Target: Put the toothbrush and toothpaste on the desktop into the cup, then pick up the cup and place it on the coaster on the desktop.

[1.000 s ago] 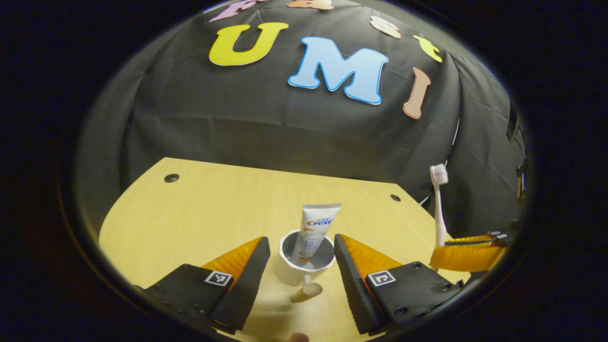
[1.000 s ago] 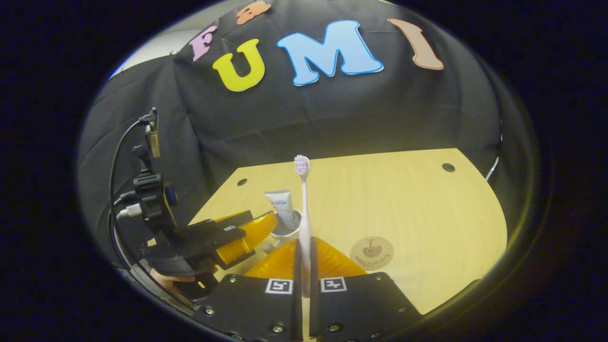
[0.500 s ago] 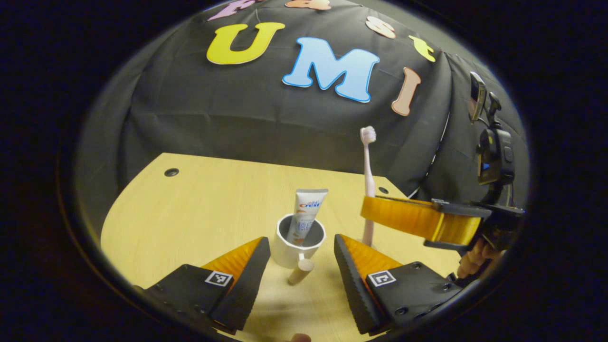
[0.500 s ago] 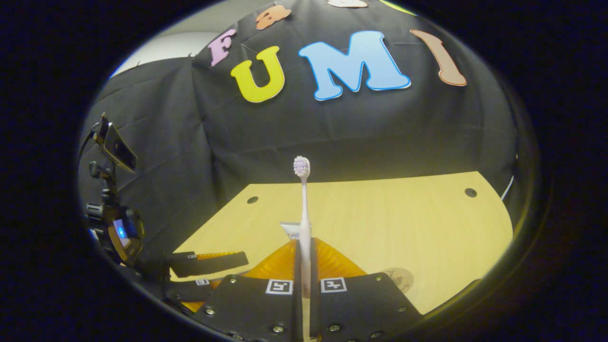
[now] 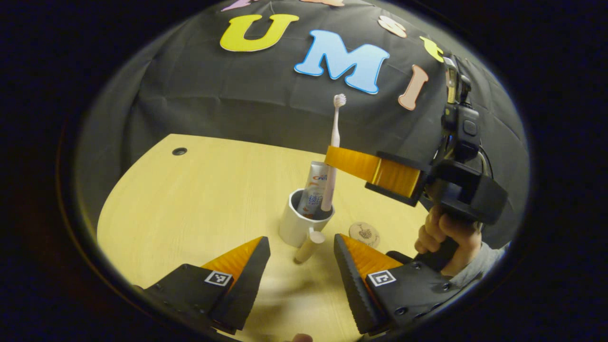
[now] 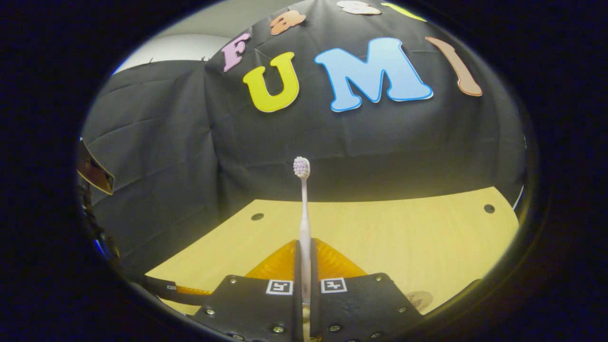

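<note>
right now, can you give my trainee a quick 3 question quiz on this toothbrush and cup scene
1. True or false: the toothpaste already stands in the cup.
2. What does the right gripper grip? A) coaster B) toothbrush C) cup
3. Fill in: the left gripper hangs ____ near the cup's handle.

Key:
1. True.
2. B: its fingers press the toothbrush, whose lower end dips inside the cup's rim.
3. Open, holding nothing; the coaster lies bare beside the cup.

At the centre of my left gripper view, the white cup [image 5: 304, 222] stands upright with the toothpaste [image 5: 314, 187] inside. My pale pink toothbrush [image 5: 332, 152] stands vertical, its lower end dipping in. The round coaster [image 5: 364, 233] lies just right.
</note>
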`<state>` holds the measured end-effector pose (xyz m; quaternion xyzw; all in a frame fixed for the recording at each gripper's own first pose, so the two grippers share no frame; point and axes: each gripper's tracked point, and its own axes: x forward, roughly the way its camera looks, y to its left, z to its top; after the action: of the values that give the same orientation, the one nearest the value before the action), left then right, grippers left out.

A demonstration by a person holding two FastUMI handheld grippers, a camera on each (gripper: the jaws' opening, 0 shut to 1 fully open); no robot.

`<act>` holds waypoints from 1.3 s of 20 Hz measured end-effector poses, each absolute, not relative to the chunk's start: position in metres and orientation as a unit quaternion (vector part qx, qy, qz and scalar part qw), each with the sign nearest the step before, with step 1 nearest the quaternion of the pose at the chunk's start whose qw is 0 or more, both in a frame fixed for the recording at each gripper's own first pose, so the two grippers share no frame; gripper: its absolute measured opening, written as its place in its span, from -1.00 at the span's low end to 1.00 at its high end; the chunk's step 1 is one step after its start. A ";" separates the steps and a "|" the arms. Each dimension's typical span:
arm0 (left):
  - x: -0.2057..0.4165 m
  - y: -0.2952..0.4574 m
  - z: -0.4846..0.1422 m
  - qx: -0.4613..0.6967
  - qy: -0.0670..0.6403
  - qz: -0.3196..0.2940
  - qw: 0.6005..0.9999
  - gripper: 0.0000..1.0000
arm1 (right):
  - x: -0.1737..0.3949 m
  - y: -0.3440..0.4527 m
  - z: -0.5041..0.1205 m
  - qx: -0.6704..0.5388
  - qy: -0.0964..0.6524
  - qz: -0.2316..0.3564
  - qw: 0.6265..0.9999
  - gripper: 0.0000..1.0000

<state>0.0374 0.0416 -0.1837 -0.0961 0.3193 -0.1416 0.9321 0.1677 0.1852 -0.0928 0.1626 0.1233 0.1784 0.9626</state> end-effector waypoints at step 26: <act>0.051 0.015 -0.199 -0.094 0.344 -0.153 0.921 0.77 | 0.147 0.143 -0.061 0.136 0.100 0.147 0.975 0.73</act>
<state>0.0508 0.0152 -0.1989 -0.0943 0.3442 -0.1534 0.9214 0.1470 0.1431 -0.0608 0.1358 0.1002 0.1468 0.9747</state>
